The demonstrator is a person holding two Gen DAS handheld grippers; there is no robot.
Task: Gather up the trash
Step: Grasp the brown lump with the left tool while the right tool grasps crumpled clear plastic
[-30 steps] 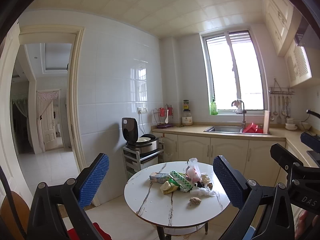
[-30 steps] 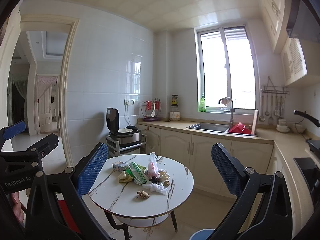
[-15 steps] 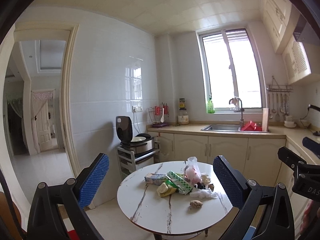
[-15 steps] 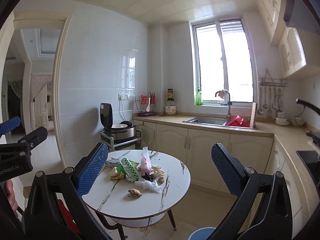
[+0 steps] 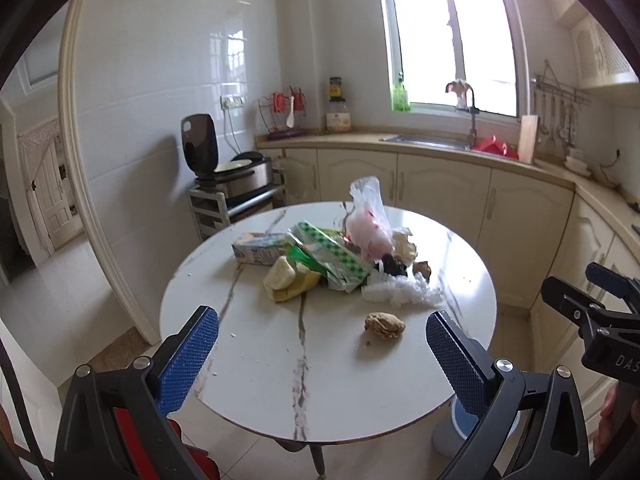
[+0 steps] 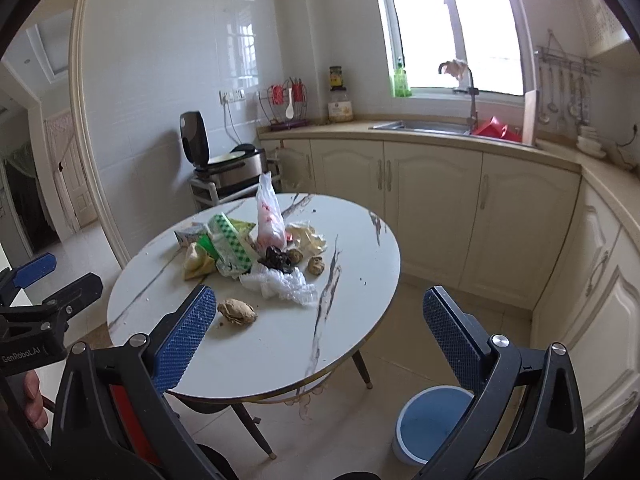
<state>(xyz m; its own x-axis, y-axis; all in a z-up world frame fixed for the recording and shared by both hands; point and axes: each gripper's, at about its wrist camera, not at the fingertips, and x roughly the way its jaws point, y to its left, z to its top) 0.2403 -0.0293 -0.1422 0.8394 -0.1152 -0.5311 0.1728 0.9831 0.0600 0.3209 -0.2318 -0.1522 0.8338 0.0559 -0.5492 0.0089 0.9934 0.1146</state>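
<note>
**Both grippers wide open over the trash table**

I see a round table (image 5: pixel 280 360) with a glossy white top, marble-look, thin brown veins. On the floor beside it sits a blue round bin (image 6: pixel 428 424), smooth plastic. The trash pile (image 5: pixel 332 256) lies around the tabletop's middle: a flat milk carton (image 5: pixel 260 249), a green-white checkered wrapper (image 5: pixel 336 254), crinkly, a clear pink-tinted plastic bag (image 5: pixel 366 224) standing upright, lacy white foam netting (image 5: pixel 400 292), a yellow lumpy scrap (image 5: pixel 286 280), and a black crumpled bit (image 6: pixel 276 258). A brown crumpled paper wad (image 5: pixel 384 325) lies apart from the pile, nearer me.

My left gripper (image 5: pixel 320 364) is spread wide, blue textured pads (image 5: pixel 188 364), holding nothing. My right gripper (image 6: pixel 316 340) is likewise spread wide and empty, its left pad just beside the brown wad in view.
</note>
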